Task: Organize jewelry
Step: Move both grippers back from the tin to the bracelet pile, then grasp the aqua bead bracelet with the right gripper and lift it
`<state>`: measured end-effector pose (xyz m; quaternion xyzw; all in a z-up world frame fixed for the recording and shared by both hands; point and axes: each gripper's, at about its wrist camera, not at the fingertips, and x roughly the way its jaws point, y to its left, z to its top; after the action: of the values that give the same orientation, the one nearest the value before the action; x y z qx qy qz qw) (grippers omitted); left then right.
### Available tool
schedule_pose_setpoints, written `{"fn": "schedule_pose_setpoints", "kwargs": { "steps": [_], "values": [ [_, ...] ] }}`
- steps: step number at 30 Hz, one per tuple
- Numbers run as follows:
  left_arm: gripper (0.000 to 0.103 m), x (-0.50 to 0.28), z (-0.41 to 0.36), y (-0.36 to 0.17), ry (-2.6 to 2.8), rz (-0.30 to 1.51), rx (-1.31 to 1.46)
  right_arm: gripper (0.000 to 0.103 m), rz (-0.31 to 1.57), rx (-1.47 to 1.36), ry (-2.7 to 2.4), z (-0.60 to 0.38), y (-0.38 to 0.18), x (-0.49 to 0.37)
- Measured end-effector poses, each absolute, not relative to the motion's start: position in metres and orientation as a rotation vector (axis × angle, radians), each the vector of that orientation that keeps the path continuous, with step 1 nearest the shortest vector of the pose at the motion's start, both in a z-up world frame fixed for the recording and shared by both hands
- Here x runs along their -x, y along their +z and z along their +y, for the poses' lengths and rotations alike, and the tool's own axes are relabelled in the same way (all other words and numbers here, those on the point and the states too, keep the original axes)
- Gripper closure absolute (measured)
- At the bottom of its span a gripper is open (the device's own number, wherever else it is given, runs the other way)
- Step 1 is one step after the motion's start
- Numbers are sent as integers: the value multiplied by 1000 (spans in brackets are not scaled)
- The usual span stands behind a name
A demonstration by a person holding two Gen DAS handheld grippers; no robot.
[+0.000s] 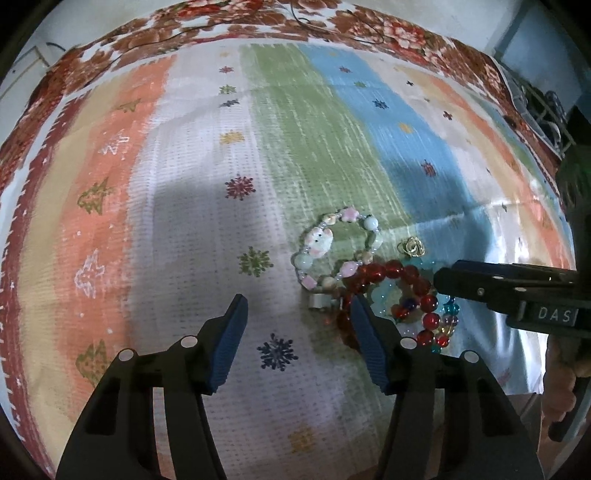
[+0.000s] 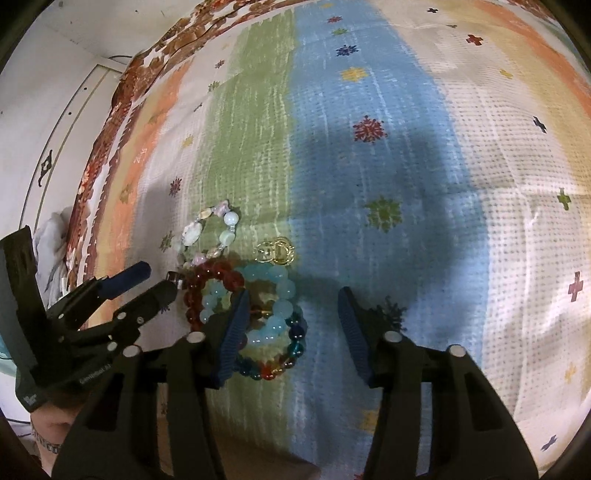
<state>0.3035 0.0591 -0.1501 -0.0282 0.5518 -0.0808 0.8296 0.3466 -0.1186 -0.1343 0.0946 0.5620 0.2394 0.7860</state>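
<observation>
A pile of jewelry lies on a striped mat. It holds a pastel charm bracelet [image 1: 332, 245] [image 2: 208, 230], a red bead bracelet [image 1: 399, 291] [image 2: 207, 291], a light-blue bead bracelet [image 2: 273, 306], a multicolour bead bracelet [image 2: 280, 363] [image 1: 443, 328] and a small gold piece [image 1: 412, 247] [image 2: 277, 253]. My left gripper [image 1: 297, 306] is open and empty, its right finger at the red bracelet's left edge. My right gripper [image 2: 291, 299] is open and empty, its left finger over the blue bracelet. A small silver ring [image 1: 319, 301] lies by the pile.
The striped mat [image 1: 184, 221] [image 2: 406, 184] covers a floral blanket [image 1: 147, 29]. The right gripper's body [image 1: 517, 291] enters the left wrist view from the right. The left gripper [image 2: 144, 284] shows at the left of the right wrist view. A white wall [image 2: 55, 74] stands beyond.
</observation>
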Motion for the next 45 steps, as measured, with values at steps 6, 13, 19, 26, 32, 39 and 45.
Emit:
{"fn": "schedule_pose_setpoints", "kwargs": {
  "steps": [6,13,19,26,32,39,45],
  "values": [
    [59,-307,52,-155,-177,1186,29,81,1225,-202,540,-119,-140,-346],
    [82,-304,51,-155,-199,1195,29,84,1210,-180,536,-116,-138,-342],
    [82,-304,57,-153,-191,1189,54,90,1195,-178,534,-115,-135,-339],
    [82,-302,63,-147,-195,1182,94,90,1188,-186,538,-118,-128,-336],
    [82,-300,65,-142,-193,1177,113,90,1178,-194,546,-120,-120,-330],
    [82,-294,69,-133,-187,1157,128,90,1151,-220,566,-123,-102,-320],
    [82,-282,72,-122,-188,1138,144,90,1136,-245,576,-124,-91,-311]
  ]
}}
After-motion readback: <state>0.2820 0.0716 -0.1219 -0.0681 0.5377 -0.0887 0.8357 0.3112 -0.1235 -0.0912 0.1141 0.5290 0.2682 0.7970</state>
